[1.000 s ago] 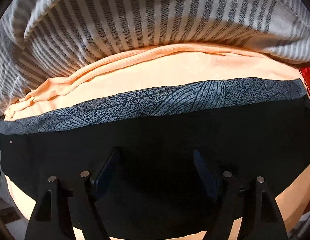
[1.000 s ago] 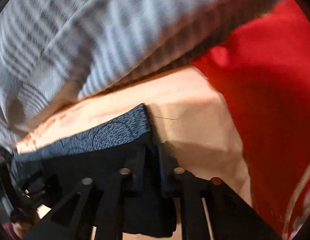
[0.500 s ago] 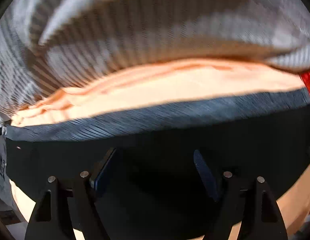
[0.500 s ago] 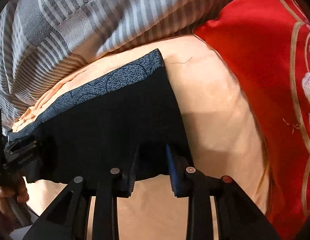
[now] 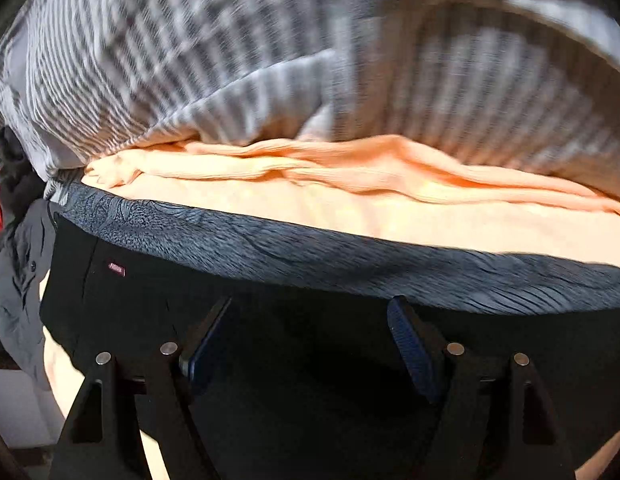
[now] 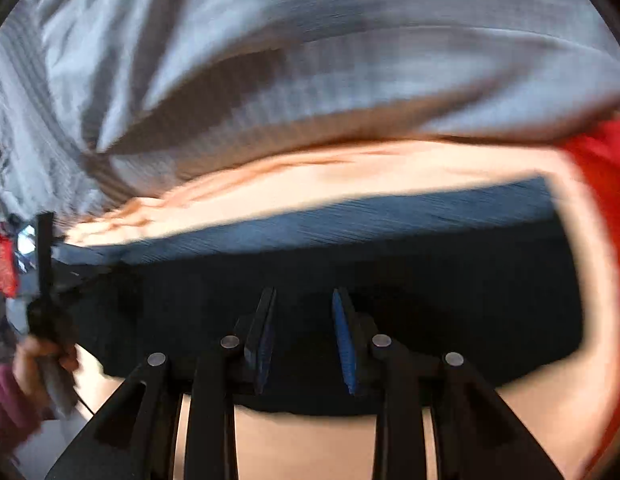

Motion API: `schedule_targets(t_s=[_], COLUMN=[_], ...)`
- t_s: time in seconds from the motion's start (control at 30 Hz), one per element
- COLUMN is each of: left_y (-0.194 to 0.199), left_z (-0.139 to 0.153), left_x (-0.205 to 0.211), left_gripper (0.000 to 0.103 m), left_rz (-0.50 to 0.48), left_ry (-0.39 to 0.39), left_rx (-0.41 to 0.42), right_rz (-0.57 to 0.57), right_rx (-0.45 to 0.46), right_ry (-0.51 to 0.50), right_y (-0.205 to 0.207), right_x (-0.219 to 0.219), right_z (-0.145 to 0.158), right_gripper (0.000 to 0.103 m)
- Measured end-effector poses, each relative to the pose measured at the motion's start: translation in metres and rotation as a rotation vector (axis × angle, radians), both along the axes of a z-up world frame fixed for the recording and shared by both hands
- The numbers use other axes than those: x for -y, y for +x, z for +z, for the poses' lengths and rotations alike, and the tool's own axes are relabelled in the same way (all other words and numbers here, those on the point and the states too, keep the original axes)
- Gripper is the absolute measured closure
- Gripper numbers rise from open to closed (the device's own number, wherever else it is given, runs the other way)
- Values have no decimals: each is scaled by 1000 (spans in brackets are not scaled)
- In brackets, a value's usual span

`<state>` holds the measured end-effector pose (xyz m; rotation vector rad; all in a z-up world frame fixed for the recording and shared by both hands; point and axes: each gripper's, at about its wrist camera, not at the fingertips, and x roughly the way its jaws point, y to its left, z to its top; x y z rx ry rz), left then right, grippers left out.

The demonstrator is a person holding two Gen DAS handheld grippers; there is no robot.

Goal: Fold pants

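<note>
Both jaws empty: left gripper (image 5: 310,344) wide, right gripper (image 6: 303,340) narrow | pants (image 5: 293,320) | right view only: hand (image 6: 37,364)

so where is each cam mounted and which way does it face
Left wrist: sits on the left hand-held gripper, looks forward over the black pants toward the striped blanket; both its fingers show, spread open.
Right wrist: sits on the right hand-held gripper, faces the same pants; its open fingers and the person's left hand show.
Shared: pants, peach sheet, striped blanket.

Black pants (image 5: 310,360) and striped blanket (image 5: 269,60) lie on the peach-sheeted bed (image 5: 350,216).
</note>
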<state>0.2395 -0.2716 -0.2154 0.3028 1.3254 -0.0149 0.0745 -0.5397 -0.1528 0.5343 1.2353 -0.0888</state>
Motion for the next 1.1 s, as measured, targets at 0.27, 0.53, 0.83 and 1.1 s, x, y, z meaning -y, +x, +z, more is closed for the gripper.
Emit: schedule_targets(t_s=[0.27, 0.53, 0.83, 1.1], left_y=[36, 54, 88, 48], left_z=[-36, -4, -28, 3], left_x=[-31, -97, -187, -221], left_gripper=[24, 25, 8, 8], left_rz=[15, 15, 87, -34], left_ry=[-63, -71, -24, -71], left_rx=[13, 55, 61, 47], right_rz=[37, -56, -1, -19], right_rx=[-6, -55, -101, -72], right_ry=[-48, -112, -22, 359], right_y=[72, 56, 15, -10], right_x=[-66, -69, -148, -216], right_z=[-54, -17, -28, -35], right_gripper=[77, 71, 62, 51])
